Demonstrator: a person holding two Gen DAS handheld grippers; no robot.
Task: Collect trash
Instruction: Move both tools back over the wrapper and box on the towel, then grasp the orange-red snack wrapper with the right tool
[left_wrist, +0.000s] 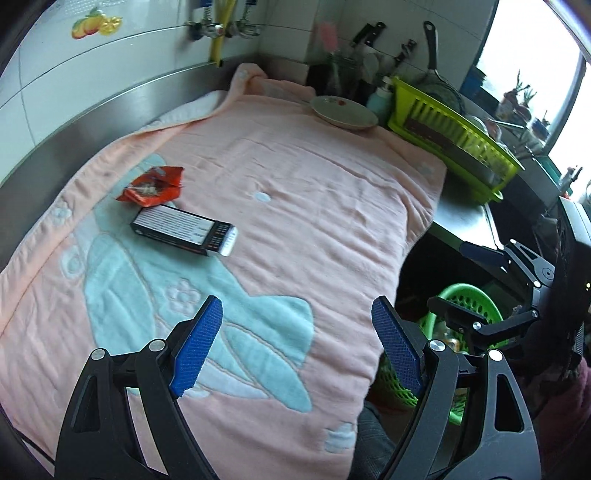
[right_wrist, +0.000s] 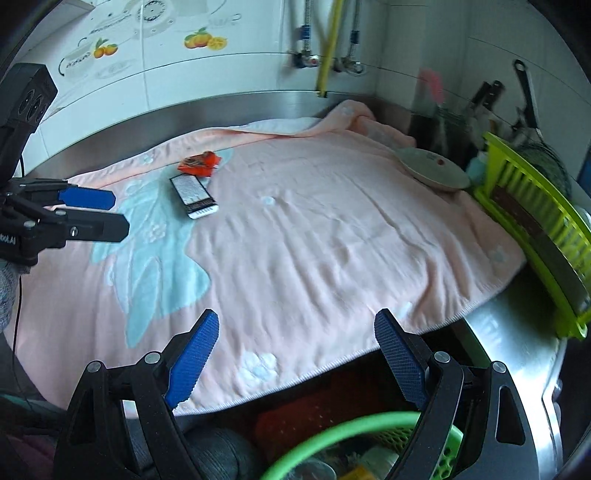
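A crumpled orange snack wrapper (left_wrist: 151, 186) (right_wrist: 199, 162) lies on the pink towel (left_wrist: 314, 192) (right_wrist: 332, 240) near the steel back wall. Just in front of it sits a flat black box with white print (left_wrist: 184, 230) (right_wrist: 194, 194). My left gripper (left_wrist: 297, 343) (right_wrist: 110, 212) hovers open over the towel's near part, well short of both items, nothing between its blue pads. My right gripper (right_wrist: 297, 354) (left_wrist: 465, 280) is open and empty at the towel's front edge, above a green mesh basket (right_wrist: 351, 439) (left_wrist: 461, 314) standing below the counter.
A pale plate (left_wrist: 343, 112) (right_wrist: 432, 168) rests at the towel's far right corner. Beside it stands a lime green dish rack (left_wrist: 454, 133) (right_wrist: 535, 221), with knives, a pan and a soap bottle behind. Pipes run down the tiled wall. Something red lies under the counter.
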